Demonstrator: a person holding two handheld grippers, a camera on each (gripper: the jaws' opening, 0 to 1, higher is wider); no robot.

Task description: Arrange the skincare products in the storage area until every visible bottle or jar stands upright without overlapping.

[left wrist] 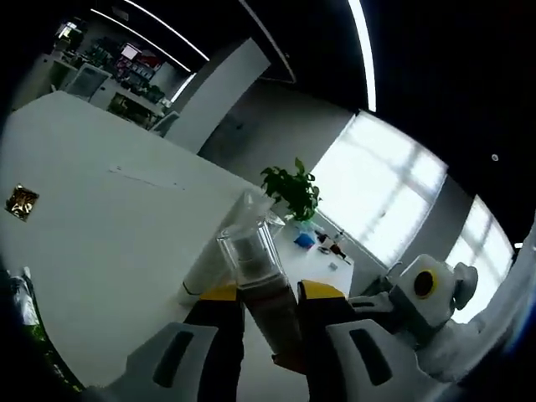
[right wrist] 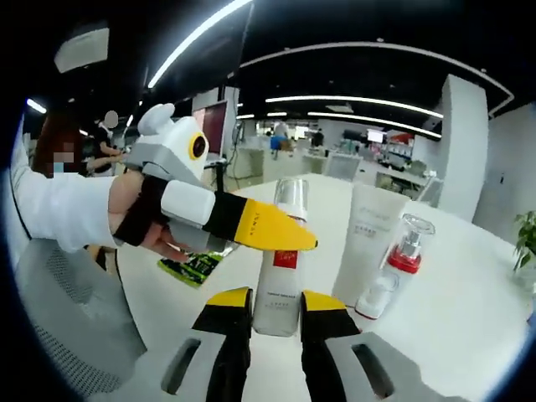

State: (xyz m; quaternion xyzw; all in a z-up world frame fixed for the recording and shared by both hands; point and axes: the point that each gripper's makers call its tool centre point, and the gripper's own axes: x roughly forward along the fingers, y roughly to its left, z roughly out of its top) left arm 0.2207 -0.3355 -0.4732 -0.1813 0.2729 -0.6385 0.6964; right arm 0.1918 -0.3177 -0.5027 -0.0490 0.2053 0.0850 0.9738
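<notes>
A white bottle (right wrist: 279, 280) with a red label and a clear cap stands on the white table (right wrist: 469, 318), and my right gripper (right wrist: 276, 300) is shut on its base. My left gripper (right wrist: 251, 224), held in a hand, reaches in from the left and crosses that bottle's neck. In the left gripper view the same bottle (left wrist: 264, 289) looks dark against the window light, and my left gripper (left wrist: 270, 295) is shut on it. A white tube (right wrist: 370, 239) and a red-collared pump bottle (right wrist: 400, 260) stand upright just to the right. The tube (left wrist: 208, 266) shows behind the held bottle.
A green packet (right wrist: 194, 266) lies on the table under the left gripper. A gold packet (left wrist: 21, 202) lies far off on the table (left wrist: 109, 226). A potted plant (left wrist: 291, 188) stands at the far edge. The right gripper's body (left wrist: 423, 297) sits close on the right.
</notes>
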